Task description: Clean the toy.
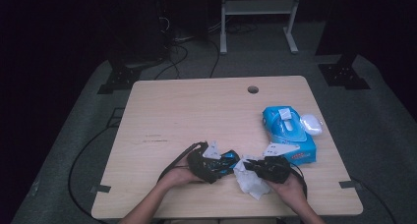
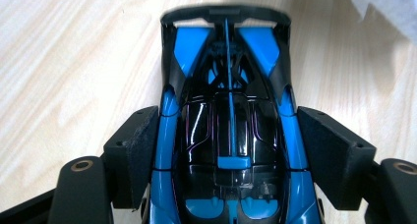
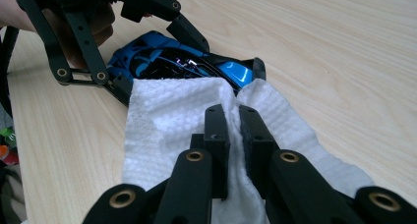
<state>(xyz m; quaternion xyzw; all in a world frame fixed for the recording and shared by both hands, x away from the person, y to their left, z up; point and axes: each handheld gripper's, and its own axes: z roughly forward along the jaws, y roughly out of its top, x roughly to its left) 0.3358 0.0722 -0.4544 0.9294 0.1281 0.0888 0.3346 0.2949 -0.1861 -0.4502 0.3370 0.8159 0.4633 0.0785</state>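
Gleaming under the light, a blue and black toy car point(image 2: 228, 135) sits between the foam-faced pads of the left gripper point(image 2: 228, 150), which is clamped on its sides near the front edge of the pale wood-grain surface point(image 1: 187, 111). The car is glossy plastic with a dark glazed cabin, a thin blue fin along its spine and a black wing at the far end. The right gripper point(image 3: 235, 130) has its jaws pressed together on a white, dimpled wet wipe point(image 3: 167, 121), whose soft crumpled edge lies against the car's blue bodywork. In the high view, both grippers meet at the near middle of the surface, with the wipe spread between them. Farther right lies a blue soft pack of wipes point(image 1: 288, 133) with its white flap lifted, and a small white rounded object point(image 1: 311, 124) just beside it.
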